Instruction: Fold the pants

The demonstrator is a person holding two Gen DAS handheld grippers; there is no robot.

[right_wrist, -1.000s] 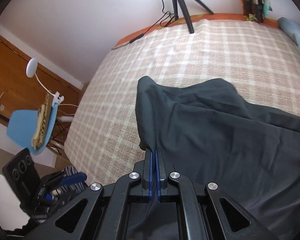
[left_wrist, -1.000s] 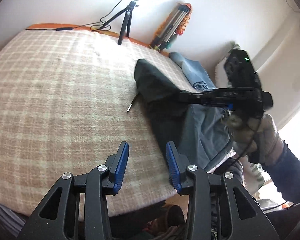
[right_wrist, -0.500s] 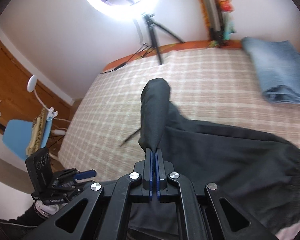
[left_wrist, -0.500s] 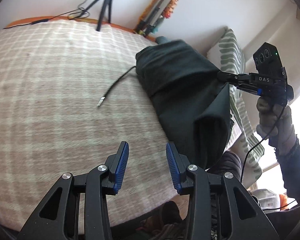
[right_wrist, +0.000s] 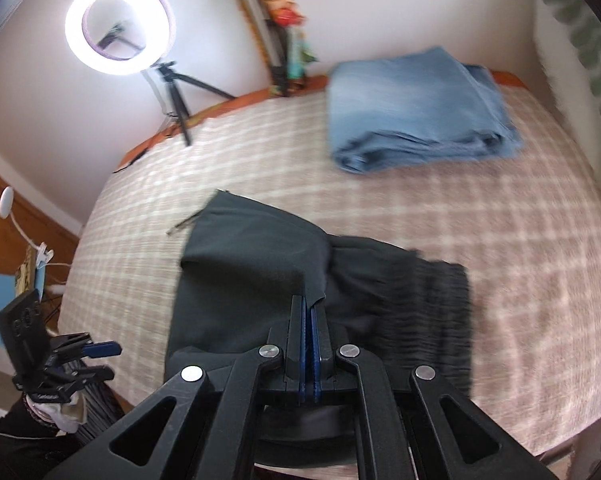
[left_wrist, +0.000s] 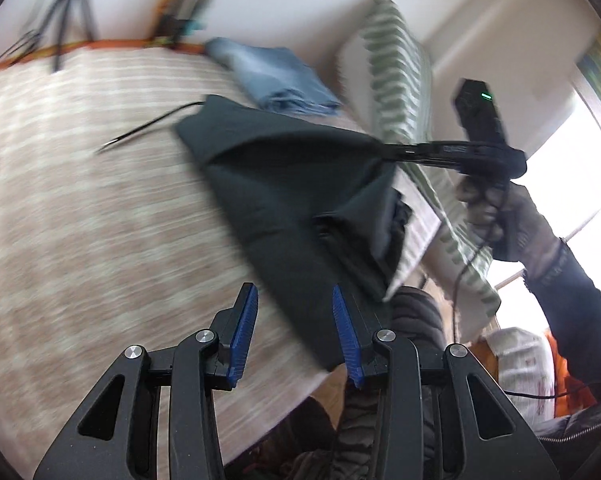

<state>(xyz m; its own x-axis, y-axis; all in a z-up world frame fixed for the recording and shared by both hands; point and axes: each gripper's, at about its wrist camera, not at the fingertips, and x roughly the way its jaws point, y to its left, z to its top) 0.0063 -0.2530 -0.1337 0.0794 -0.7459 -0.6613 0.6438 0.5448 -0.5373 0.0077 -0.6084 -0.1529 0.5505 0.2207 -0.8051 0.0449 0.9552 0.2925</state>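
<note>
Dark pants [left_wrist: 280, 184] lie partly folded on the checked bed [left_wrist: 80, 220], near its right edge. My right gripper [right_wrist: 310, 308] is shut on an edge of the fabric and holds that layer lifted over the rest, close to the gathered waistband [right_wrist: 432, 312]. In the left wrist view the right gripper [left_wrist: 384, 152] pulls the cloth into a peak. My left gripper [left_wrist: 294, 332] is open, its blue pads [left_wrist: 244, 332] just short of the pants' near edge and pressing on nothing. It also shows low at the left as the left gripper [right_wrist: 108, 360]. A drawstring [left_wrist: 148, 128] trails left.
Folded blue jeans [right_wrist: 416, 112] lie at the far side of the bed. A green-patterned pillow [left_wrist: 396, 60] stands at the right edge. A ring light [right_wrist: 118, 26] on a tripod and a folded stand lean at the wall. The bed's near edge drops off below.
The right gripper has carried its held layer of the pants across to the right, toward the waistband. The left gripper has swung right, closer to the pants, still open.
</note>
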